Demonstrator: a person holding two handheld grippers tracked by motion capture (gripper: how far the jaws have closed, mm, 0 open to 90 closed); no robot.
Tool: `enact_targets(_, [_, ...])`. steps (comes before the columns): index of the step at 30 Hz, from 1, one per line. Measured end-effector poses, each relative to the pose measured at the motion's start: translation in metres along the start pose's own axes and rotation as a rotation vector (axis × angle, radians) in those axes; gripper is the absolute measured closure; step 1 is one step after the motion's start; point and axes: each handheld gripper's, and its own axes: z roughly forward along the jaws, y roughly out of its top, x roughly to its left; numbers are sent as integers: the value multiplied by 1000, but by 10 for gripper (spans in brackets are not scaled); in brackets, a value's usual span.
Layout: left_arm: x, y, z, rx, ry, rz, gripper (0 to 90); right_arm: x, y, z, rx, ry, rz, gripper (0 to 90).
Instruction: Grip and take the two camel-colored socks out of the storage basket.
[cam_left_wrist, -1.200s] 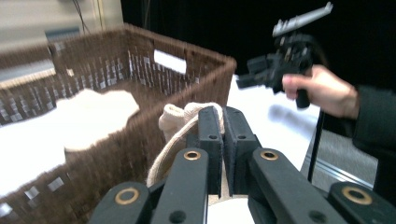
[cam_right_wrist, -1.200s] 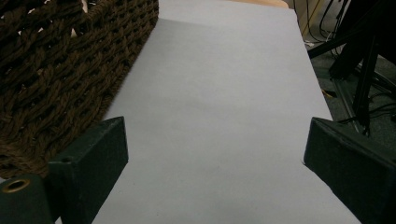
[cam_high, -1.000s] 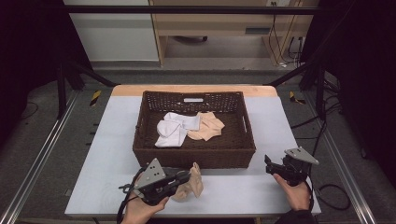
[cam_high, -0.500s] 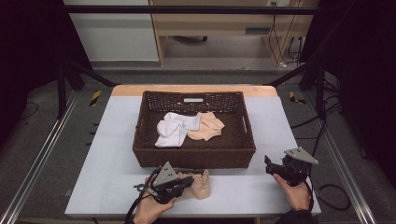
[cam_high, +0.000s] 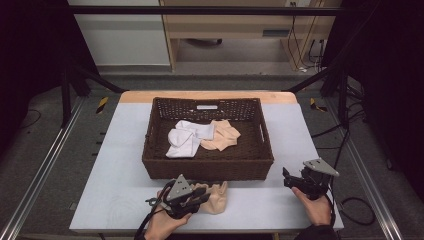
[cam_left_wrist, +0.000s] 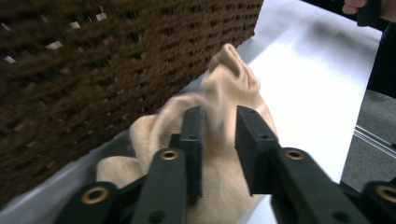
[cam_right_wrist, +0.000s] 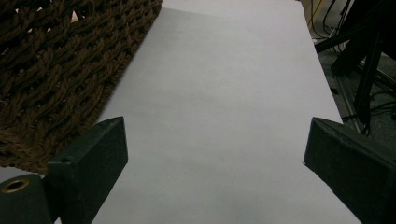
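Note:
A beige sock (cam_high: 218, 198) lies crumpled on the grey table just in front of the brown wicker basket (cam_high: 207, 169). My left gripper (cam_high: 204, 192) sits low over it; its jaws have just been opening. In the left gripper view the sock (cam_left_wrist: 233, 74) bulges up between the parted jaws of that gripper (cam_left_wrist: 219, 116), whose pads stand clear of the cloth. Inside the basket lie a white sock (cam_high: 184, 138) and another beige sock (cam_high: 223, 136). My right gripper (cam_high: 286, 177) rests at the table's front right, open wide with nothing between its fingers (cam_right_wrist: 215, 140).
The basket wall (cam_left_wrist: 93, 56) rises close behind the sock, and its corner (cam_right_wrist: 56, 70) lies left of the right gripper. Bare table (cam_high: 125, 165) runs along both sides of the basket. Cables and stand legs (cam_high: 345, 100) crowd the floor at right.
The left gripper came down to the table with the beige sock, shifted slightly right, and its jaws parted off the cloth. The right gripper stayed still.

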Motion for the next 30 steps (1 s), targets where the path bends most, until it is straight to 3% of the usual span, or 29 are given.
enact_targets(5, [2,4,-16,-42,22,-5,555,-1,0,-1,-4,-1,3,62])
enact_targets(10, [9,1,-35,-62,62,-10,495,-1,0,-1,-6,-2,4,62])
enact_targets(17, [34,-16,-65,-58,148,-53,447,-2,0,-2,-4,-3,6,62])
enact_targets(21, [54,-30,-85,-50,227,-87,408,-2,-1,-2,-3,-1,13,62])
enact_targets(30, [73,-41,-98,-61,310,-103,332,-4,-1,-2,-5,-3,17,62])
